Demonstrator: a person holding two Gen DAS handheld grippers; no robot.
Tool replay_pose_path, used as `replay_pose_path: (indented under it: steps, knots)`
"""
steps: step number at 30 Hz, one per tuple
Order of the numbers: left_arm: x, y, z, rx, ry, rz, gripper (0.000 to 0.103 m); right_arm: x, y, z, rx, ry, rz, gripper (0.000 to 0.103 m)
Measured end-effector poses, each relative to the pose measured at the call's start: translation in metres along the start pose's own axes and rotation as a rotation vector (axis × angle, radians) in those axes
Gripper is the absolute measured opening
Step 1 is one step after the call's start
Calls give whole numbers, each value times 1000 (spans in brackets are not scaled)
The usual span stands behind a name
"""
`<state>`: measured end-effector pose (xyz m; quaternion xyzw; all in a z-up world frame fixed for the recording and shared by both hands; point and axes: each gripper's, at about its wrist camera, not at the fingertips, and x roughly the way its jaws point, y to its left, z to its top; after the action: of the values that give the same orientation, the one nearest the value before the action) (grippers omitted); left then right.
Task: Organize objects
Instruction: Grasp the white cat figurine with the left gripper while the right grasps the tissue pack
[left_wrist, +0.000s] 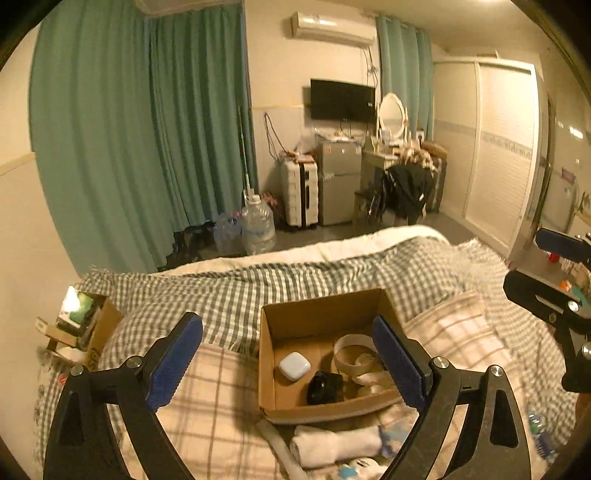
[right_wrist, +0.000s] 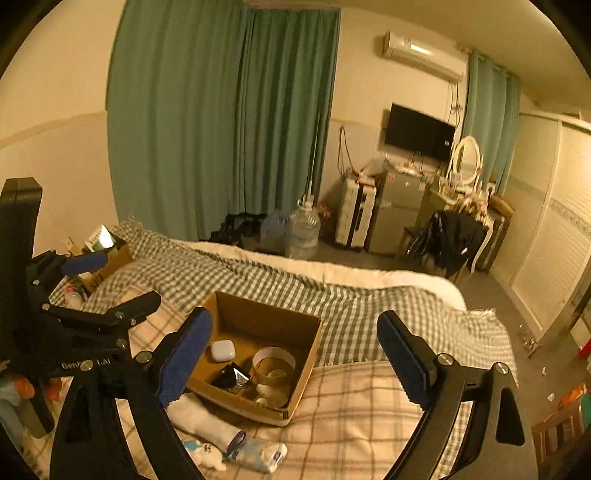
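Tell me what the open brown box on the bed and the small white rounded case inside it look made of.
Open brown box: cardboard, matte, going by the raw cut edges and folded flaps. Small white rounded case: probably smooth hard plastic with a soft sheen.

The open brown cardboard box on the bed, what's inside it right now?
Inside the brown cardboard box lie a small white rounded case, a black object and a coiled beige band. The box's near wall and the band hide part of the floor.
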<state>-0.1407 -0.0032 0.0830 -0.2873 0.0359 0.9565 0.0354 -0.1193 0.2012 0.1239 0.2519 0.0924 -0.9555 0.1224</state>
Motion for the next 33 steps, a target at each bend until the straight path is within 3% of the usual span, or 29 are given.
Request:
replay_pose_path:
  steps: [6, 15, 22, 27, 30, 33]
  knots:
    - [-46, 0, -9, -9, -20, 26, 96, -58, 12, -3, -38, -54, -7, 91]
    - [-57, -1, -60, -52, -3, 33, 96, -68, 28, -50, -46, -14, 13, 91]
    - [-10, -1, -118, -157, 115, 100, 96, -13, 31, -109, -15, 109, 22, 91]
    - [34, -11, -160, -163, 226, 127, 96, 32, 28, -149, -29, 211, 5, 91]
    - [53, -23, -184, -143, 288, 99, 96, 52, 20, -164, -9, 255, 3, 91]
    - [65, -41, -201, -128, 337, 18, 96, 65, 14, -174, 11, 288, 6, 91]
